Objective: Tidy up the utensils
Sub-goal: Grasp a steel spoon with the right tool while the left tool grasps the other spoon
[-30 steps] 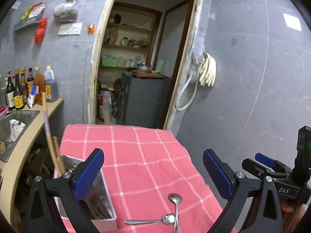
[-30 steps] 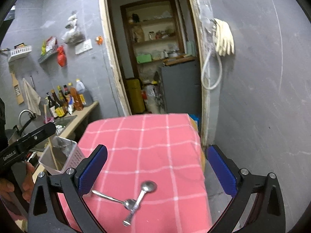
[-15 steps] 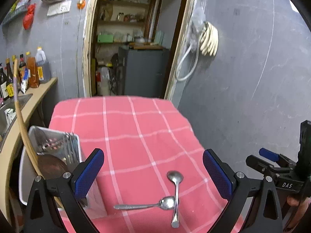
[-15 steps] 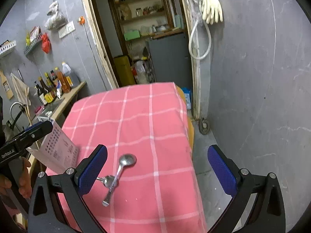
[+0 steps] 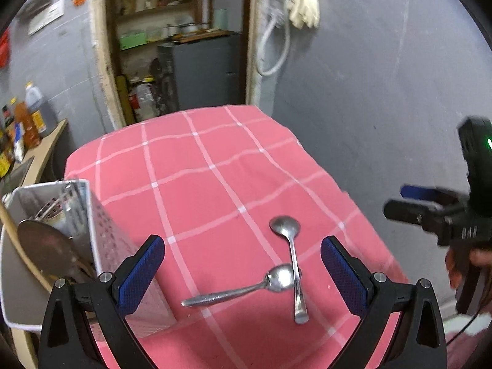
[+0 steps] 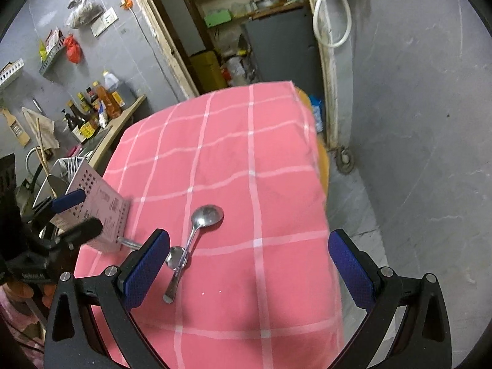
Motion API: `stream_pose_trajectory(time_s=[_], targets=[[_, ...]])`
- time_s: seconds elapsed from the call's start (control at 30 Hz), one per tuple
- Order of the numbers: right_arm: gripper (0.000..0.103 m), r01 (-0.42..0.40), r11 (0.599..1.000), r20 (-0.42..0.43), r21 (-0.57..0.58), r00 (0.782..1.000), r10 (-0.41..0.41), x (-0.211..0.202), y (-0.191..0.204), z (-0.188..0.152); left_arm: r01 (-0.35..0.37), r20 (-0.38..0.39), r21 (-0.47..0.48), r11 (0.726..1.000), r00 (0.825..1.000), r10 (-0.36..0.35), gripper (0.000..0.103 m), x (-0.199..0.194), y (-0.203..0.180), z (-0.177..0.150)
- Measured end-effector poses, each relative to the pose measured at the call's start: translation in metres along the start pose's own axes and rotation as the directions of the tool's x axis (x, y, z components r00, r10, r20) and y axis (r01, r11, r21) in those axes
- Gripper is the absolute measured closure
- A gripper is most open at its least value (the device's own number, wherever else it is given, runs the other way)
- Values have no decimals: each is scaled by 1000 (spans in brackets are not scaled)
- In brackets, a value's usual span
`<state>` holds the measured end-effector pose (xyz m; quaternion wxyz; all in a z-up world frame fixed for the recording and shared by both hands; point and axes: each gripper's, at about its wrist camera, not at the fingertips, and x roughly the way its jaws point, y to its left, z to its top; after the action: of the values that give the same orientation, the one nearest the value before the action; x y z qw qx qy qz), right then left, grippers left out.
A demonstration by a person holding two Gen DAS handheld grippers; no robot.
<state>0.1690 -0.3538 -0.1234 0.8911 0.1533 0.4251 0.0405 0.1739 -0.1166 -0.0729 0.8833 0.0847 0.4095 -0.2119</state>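
Two metal spoons lie crossed on the pink checked tablecloth (image 5: 196, 166). One spoon (image 5: 290, 255) points away from me; the other spoon (image 5: 246, 289) lies across it. Both also show in the right wrist view, the long one (image 6: 196, 230) over the short one (image 6: 175, 256). A white perforated utensil caddy (image 5: 101, 246) with utensils and a wooden ladle stands at the table's left edge, also in the right wrist view (image 6: 101, 212). My left gripper (image 5: 243, 264) is open just above the spoons. My right gripper (image 6: 249, 264) is open, to the right of the spoons.
A counter (image 6: 123, 117) with sauce bottles and a sink runs along the left. A doorway (image 5: 184, 46) with shelves and a grey cabinet lies beyond the table's far end. A grey wall (image 6: 415, 123) and bare floor are to the right.
Both grippers have tilted down and moved closer over the table. The spoons now sit higher and larger in both views. Both stay open.
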Motion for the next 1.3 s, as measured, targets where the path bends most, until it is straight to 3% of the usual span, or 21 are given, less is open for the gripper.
stream_pose_trajectory(time_s=[0.3,0.37,0.43,0.53,0.77,0.87,1.03,1.3], targets=[[3,-58,998,-85,5,995,59,30,-4,8,-20,-82,197,980,996,37,1,21,-17,-2],[13,-79,997,-111,3,991,79,38,-2,10,-32,-89,242,970,995,54,1,25,-21,-4],[32,-88,996,-142,5,986,88,47,-2,11,-48,-93,292,955,993,79,5,29,-26,-6],[36,-121,992,-189,15,974,122,61,3,11,-63,-100,348,935,990,104,13,33,-29,-6],[46,-157,988,-245,14,957,156,81,18,9,-25,-89,327,945,994,57,21,26,-30,9],[52,-175,984,-271,18,947,173,89,22,10,0,-88,356,935,996,33,24,27,-37,9],[71,-214,976,-337,41,916,215,109,24,6,50,-193,376,925,981,25,41,49,-39,-5],[75,-255,964,-396,78,879,265,133,38,1,98,-292,372,923,956,16,48,72,-38,-21]])
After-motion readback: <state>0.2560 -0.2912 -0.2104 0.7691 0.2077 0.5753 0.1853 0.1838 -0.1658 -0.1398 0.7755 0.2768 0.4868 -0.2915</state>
